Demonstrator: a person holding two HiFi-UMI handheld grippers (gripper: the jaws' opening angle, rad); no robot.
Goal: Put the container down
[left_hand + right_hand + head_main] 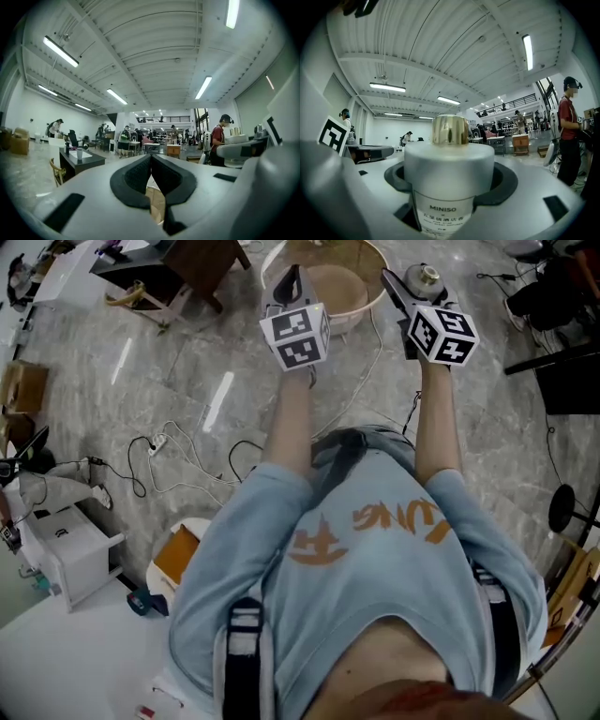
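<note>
At the upper middle of the head view, the left claw point(293, 279) is seen with its pads pressed together on nothing. To its right, the right claw point(420, 285) is spread wide and clamped on the container point(449, 159), which is held upright above the marble floor point(187, 381). The container is shown as a frosted white cylinder, topped by a shiny gold cap point(450, 130) and fronted by a pale label point(443, 213) printed MINISO.
</note>
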